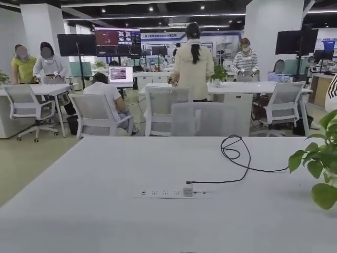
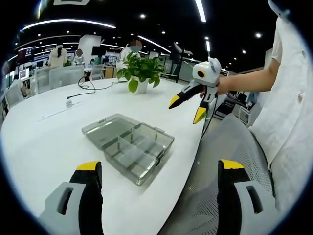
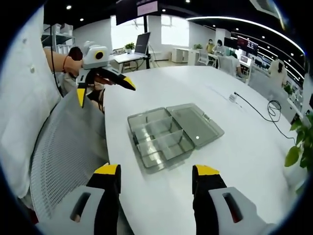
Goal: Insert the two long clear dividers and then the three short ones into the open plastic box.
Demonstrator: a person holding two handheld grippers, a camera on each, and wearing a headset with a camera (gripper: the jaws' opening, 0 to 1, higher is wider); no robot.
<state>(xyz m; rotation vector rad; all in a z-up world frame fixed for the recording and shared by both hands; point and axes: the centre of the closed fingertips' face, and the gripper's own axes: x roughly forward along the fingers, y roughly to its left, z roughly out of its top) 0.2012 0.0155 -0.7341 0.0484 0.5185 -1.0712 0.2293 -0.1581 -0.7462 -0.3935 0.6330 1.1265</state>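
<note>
Clear plastic box (image 2: 105, 129) lies open by the table (image 2: 44, 139) edge, dividers (image 3: 164, 137) apparently seated | left gripper (image 2: 160, 166) and right gripper (image 3: 156, 170) fingers wide, empty, back from box | press each divider down squarely

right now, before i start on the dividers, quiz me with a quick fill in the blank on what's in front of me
1. The plastic box sits on the table with its lid lying ____.
2. The left gripper and the right gripper both have their fingers spread and hold ____.
3. The white pot beyond the box holds a green ____.

Missing words: open; nothing; plant.
</note>
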